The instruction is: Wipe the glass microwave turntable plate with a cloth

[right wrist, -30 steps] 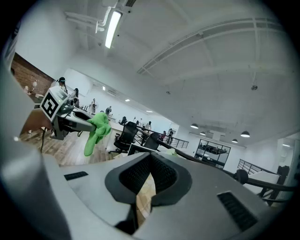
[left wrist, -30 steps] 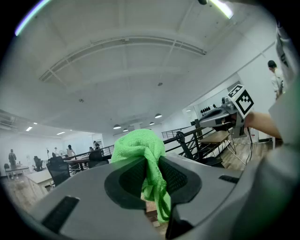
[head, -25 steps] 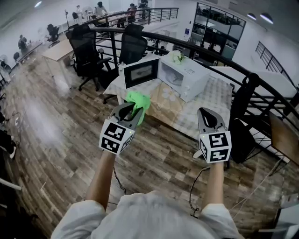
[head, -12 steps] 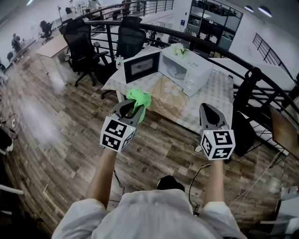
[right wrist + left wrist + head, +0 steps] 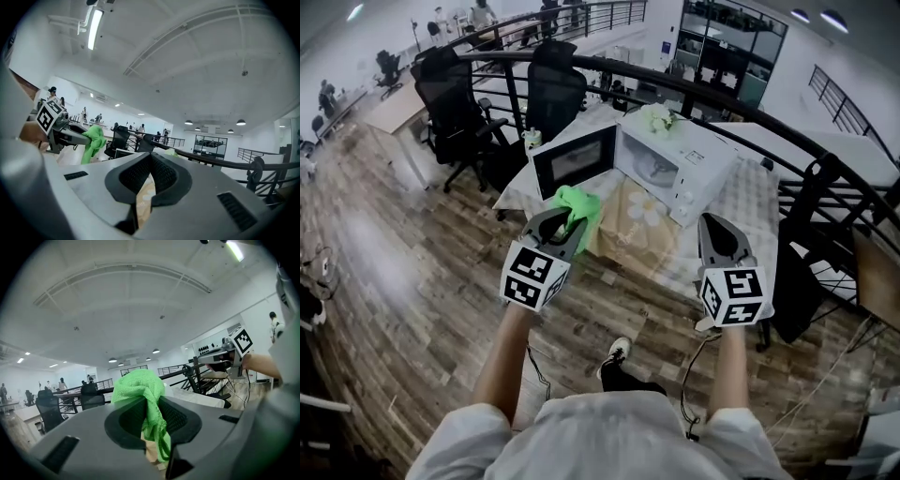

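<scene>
Seen from the head camera looking steeply down, two hand-held grippers are held out side by side above a wooden plank floor (image 5: 412,272), with a table under a patterned tablecloth (image 5: 741,202) beyond their fingertips. The left gripper (image 5: 565,225) is shown with its fingers clamped on a bright green cloth (image 5: 579,204); in the left gripper view the cloth is seen bunched above the two dark ribbed pads (image 5: 176,418), with a loose strip hanging down through the gap between them. The right gripper (image 5: 717,230) is held level with the left one and well apart from it. In the right gripper view its fingers are seen closed together, the pad tips touching, with nothing held between them. Ahead of both sets of fingertips, a white microwave (image 5: 694,159) is set on the table with its door (image 5: 574,159) swung wide open toward the left gripper's side, so that the cloth appears just below the door's lower edge. The glass turntable plate (image 5: 658,172) can be made out only as a pale disc on the floor of the open cavity, well beyond the fingers of either gripper and between the two in direction. A small bunch of pale flowers (image 5: 656,114) is placed on top of the microwave. Past the table, two black office chairs (image 5: 450,94) and a curved black railing (image 5: 769,122) are seen.
</scene>
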Tool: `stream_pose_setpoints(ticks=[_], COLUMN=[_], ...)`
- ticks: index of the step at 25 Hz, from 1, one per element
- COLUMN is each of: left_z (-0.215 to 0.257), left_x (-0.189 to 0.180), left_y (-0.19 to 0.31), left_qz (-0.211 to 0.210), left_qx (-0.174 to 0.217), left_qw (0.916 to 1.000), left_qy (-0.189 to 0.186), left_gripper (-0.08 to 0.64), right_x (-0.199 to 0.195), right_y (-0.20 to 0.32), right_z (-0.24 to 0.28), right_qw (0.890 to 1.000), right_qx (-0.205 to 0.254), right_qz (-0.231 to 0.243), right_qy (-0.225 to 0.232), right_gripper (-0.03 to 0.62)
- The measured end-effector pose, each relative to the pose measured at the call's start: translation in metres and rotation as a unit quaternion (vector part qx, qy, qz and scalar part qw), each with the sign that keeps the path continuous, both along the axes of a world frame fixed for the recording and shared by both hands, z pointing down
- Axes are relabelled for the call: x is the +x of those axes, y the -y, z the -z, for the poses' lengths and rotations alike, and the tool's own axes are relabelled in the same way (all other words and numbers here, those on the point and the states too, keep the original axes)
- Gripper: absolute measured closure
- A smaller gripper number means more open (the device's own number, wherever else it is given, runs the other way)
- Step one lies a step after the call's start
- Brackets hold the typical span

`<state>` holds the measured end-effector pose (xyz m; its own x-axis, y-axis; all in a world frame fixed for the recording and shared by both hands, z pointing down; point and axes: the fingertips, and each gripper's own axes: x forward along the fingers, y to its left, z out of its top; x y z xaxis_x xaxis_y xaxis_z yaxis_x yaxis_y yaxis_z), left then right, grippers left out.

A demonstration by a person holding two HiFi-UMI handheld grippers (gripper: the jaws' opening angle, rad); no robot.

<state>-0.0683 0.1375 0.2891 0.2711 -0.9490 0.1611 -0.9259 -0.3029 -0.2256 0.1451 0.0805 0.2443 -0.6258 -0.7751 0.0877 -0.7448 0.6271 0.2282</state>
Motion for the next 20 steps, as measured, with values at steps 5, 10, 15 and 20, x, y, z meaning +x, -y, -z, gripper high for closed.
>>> stream_pose_setpoints(ticks=[5,10,15,20], left_z=[0.011,0.010,0.003,-0.014], left_x=[-0.008,-0.020,-0.027,-0.032], left_y=[0.098,0.180,0.238,0.285], left_qz=[-0.010,-0.012,-0.022,-0.047], left_qx=[-0.002,-0.013,-0.024,-0.040], left_qw=[1.0000,0.9998,0.9994,0.9981], left_qy=[0.002,-0.004,-0.007,-0.010], left_gripper=[0.469,0.470,0.470,0.470], right_x=[-0.016,-0.029,-0.040,-0.049], right_y=[0.098,0.176,0.224,0.255], right_z=[0.002,0.002,-0.010,-0.036], right_qw=[1.000,1.000,0.999,0.996], right_qx=[-0.011,-0.008,-0.032,-0.074], right_qz=[-0.001,0.002,0.008,-0.004], right_qy=[-0.002,-0.023,-0.028,-0.040], right_gripper=[0.579,0.578,0.578,0.578])
